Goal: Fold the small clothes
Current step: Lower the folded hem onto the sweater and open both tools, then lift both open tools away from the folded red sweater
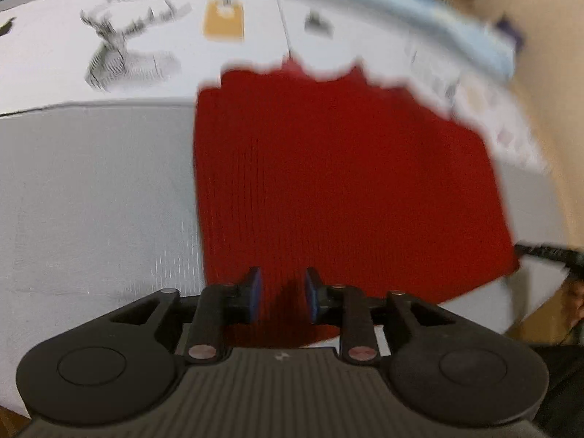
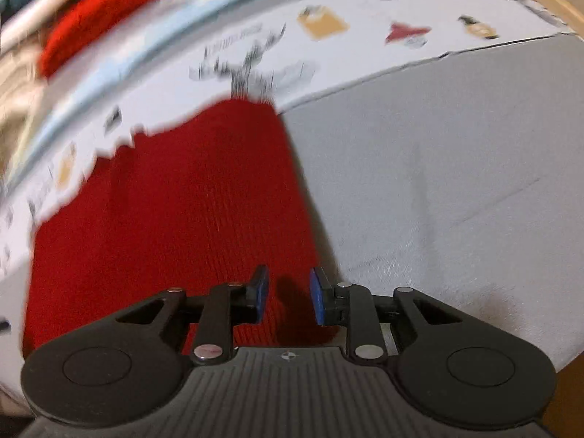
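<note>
Both hand-held grippers (image 1: 283, 294) (image 2: 288, 295) part-open above red knit (image 1: 328, 182).

- The red garment (image 1: 328, 182) is knitted cloth, ribbed in fine lines, matt.
- The grey cover (image 2: 438, 182) beneath it looks like woven fabric, faintly textured, with creases.
- The printed sheet (image 1: 146, 36) looks like smooth, matt paper or card.
- The left gripper (image 1: 283, 297) and right gripper (image 2: 288, 299) are matt black plastic with blue pads (image 2: 317, 297) and shiny metal pins.
</note>
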`<state>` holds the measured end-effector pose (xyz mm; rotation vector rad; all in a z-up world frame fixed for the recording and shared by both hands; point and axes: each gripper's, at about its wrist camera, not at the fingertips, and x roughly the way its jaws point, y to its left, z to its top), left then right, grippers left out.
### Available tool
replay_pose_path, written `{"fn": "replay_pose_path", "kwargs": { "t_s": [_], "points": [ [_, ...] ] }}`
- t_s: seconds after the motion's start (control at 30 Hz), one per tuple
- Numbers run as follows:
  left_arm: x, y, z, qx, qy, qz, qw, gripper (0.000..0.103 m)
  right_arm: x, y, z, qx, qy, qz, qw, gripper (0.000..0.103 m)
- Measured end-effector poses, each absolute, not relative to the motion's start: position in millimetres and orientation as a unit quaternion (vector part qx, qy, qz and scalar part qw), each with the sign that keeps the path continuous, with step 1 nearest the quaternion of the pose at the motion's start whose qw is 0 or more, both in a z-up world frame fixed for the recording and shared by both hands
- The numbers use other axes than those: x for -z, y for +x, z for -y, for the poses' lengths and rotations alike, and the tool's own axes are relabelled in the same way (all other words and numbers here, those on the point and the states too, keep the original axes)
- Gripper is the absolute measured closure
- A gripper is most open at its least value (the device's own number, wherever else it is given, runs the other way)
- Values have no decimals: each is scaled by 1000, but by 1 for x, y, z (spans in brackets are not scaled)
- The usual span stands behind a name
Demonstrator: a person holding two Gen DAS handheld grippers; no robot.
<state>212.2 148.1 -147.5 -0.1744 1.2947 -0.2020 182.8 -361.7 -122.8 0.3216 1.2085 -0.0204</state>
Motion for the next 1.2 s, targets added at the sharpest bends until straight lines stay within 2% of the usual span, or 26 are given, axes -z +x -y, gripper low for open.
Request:
{"fn": "replay_pose_path", "kwargs": {
  "t_s": [0.07, 0.1, 0.13, 0.27, 0.33, 0.4, 0.57, 0.63, 0.73, 0.83, 0.97, 1.13, 1.2],
  "points": [
    [165, 217, -138, 77, -42, -631, 771, 74, 138, 185, 355, 17, 102, -596, 796, 75],
    [170, 219, -135, 73, -31, -638, 766, 74, 145, 188, 352, 23, 83, -609, 788, 64],
    [169, 221, -133, 72, -29, -636, 768, 74, 150, 189, 353, 28, 76, -620, 780, 62],
    [153, 225, -140, 69, -59, -601, 794, 74, 140, 187, 363, 34, 110, -606, 787, 62],
    [161, 227, -144, 51, -56, -615, 785, 74, 132, 184, 365, 21, 105, -591, 799, 63],
    [171, 226, -143, 36, -33, -635, 771, 75, 146, 183, 370, 30, 84, -622, 778, 60],
    [152, 224, -143, 46, -59, -596, 800, 74, 136, 181, 376, 30, 94, -604, 791, 59],
    [158, 225, -146, 40, -57, -606, 792, 74, 128, 181, 375, 26, 93, -588, 803, 59],
    [172, 223, -145, 19, -14, -634, 773, 74, 142, 177, 376, 39, 67, -620, 781, 58],
    [153, 219, -155, 19, -46, -604, 795, 74, 136, 178, 376, 43, 66, -610, 788, 58],
    [113, 205, -178, 7, -90, -530, 843, 66, 102, 172, 365, 41, 48, -548, 834, 57],
    [62, 180, -202, -28, -76, -481, 873, 65, 53, 166, 338, 23, 48, -474, 879, 57],
    [44, 166, -208, -30, -73, -453, 888, 62, 37, 158, 319, 4, 52, -452, 891, 57]
  ]
}}
